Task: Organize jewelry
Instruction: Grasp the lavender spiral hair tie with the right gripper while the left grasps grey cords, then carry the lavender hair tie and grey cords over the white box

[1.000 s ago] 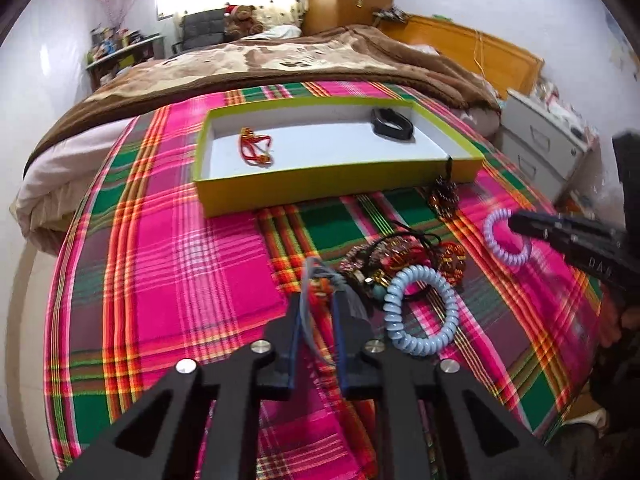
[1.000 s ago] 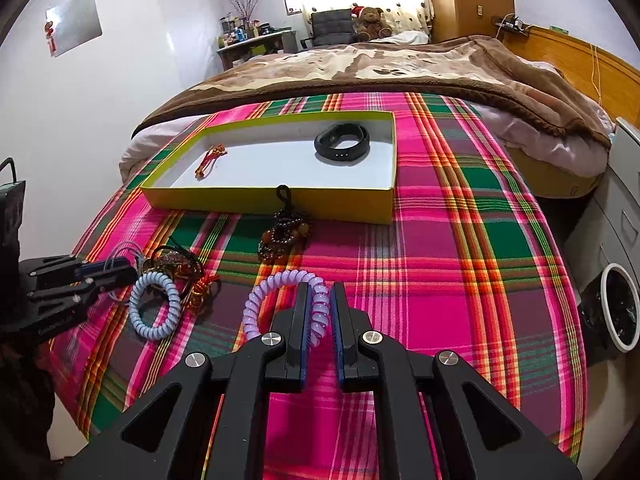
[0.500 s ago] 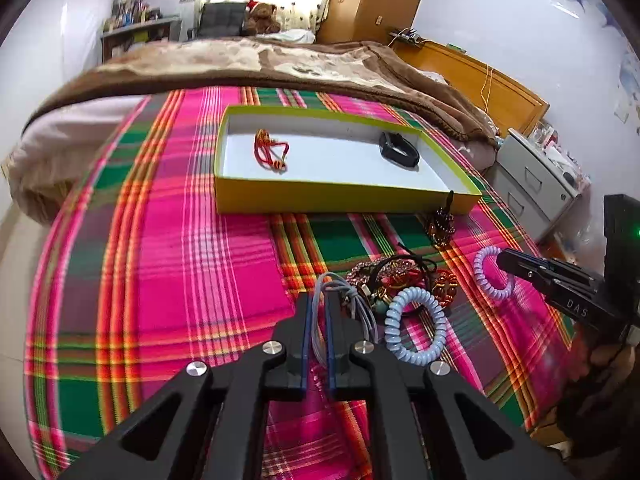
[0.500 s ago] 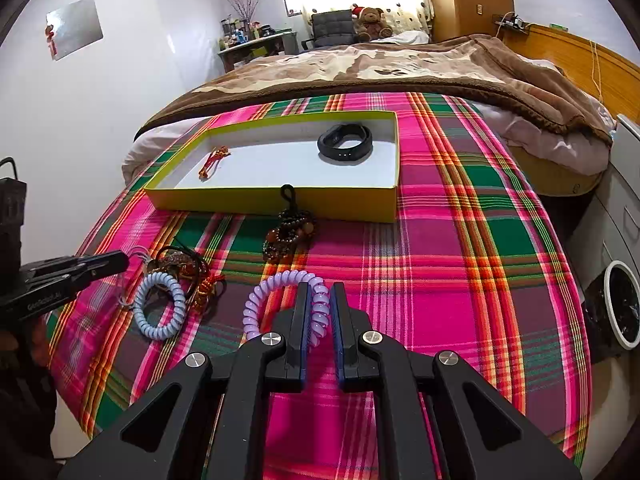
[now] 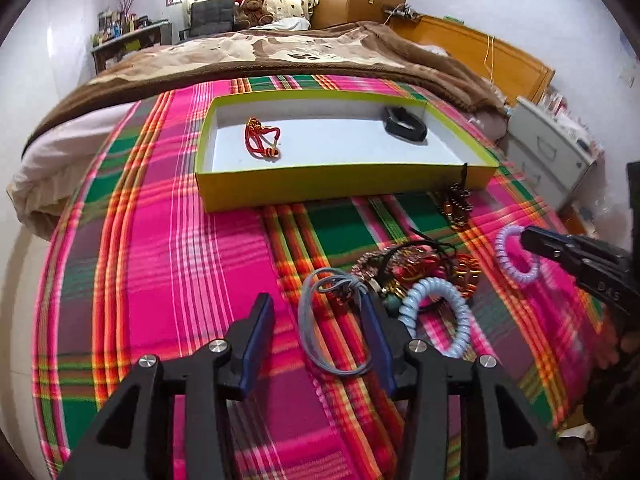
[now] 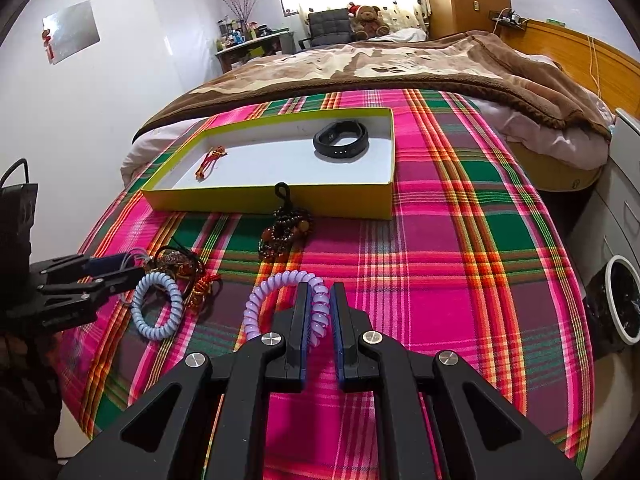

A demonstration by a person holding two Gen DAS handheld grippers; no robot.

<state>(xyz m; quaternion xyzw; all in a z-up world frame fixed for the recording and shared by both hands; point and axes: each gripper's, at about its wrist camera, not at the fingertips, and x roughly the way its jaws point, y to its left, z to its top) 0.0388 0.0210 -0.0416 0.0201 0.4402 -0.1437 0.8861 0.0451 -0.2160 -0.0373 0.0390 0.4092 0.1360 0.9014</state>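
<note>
My left gripper (image 5: 316, 312) is open, its jaws either side of a grey cord loop (image 5: 328, 320) lying on the plaid blanket beside a pale blue coil band (image 5: 440, 320) and a tangle of beaded bracelets (image 5: 412, 268). My right gripper (image 6: 319, 308) is shut on a purple coil band (image 6: 280, 292); it also shows in the left wrist view (image 5: 516, 256). A yellow-green box (image 6: 280, 200) holds a red cord bracelet (image 5: 262, 142) and a black wristband (image 6: 341, 142). A dark bead string (image 6: 286, 232) lies before the box.
The plaid blanket (image 6: 440, 260) covers the near end of a bed; a brown blanket (image 6: 400, 64) lies behind the box. A white drawer unit (image 5: 548, 148) stands to the right of the bed. The bed edge drops off at the near side and right.
My left gripper was shut on the grey cord loop; its jaws have opened and the loop lies on the blanket. The right gripper stays shut on the purple coil.
</note>
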